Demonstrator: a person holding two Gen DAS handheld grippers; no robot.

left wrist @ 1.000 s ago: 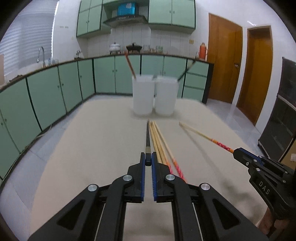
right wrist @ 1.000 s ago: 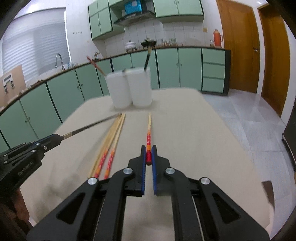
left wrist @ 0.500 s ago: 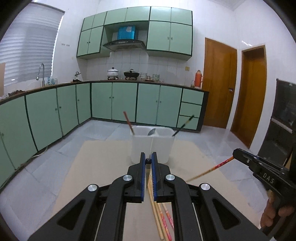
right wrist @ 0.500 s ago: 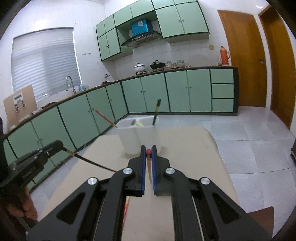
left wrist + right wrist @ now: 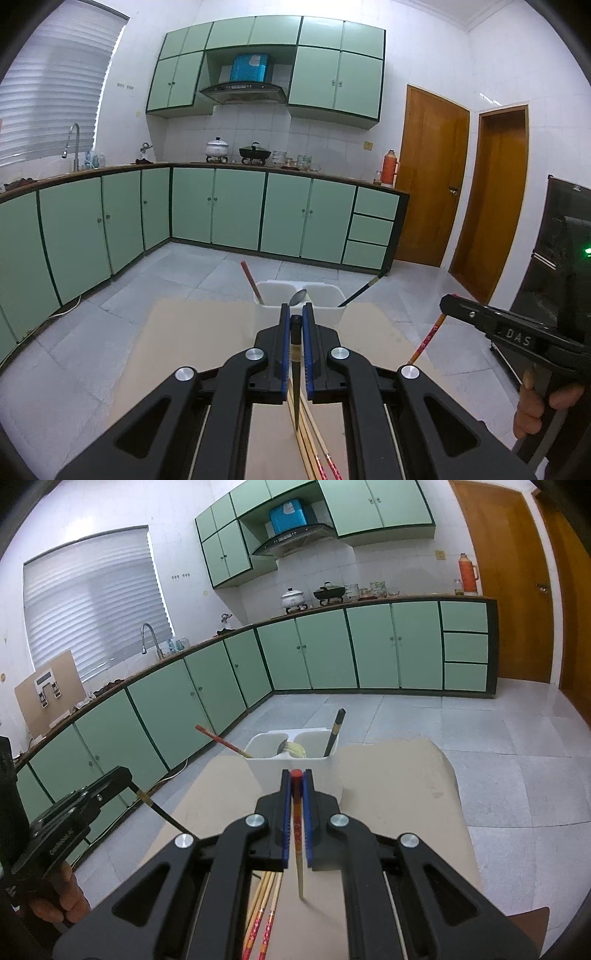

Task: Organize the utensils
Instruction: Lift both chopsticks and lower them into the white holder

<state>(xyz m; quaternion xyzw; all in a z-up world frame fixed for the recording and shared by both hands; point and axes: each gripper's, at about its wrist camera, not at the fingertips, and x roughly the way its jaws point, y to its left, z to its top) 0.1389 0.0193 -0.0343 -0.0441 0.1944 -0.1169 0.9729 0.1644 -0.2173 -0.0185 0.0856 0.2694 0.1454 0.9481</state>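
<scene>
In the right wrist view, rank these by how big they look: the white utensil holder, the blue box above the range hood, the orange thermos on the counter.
1. white utensil holder, though it sits nearest the camera, which inflates it
2. blue box
3. orange thermos

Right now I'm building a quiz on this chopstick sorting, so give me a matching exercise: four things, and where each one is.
Things:
1. black chopstick
2. red-topped chopstick
3. spoon
4. loose chopsticks

Places:
A. lying on the table
B. in the white holder
C. clamped in the left tool
D. clamped in the right tool

Pairs: 1-C, 2-D, 3-B, 4-A
</scene>
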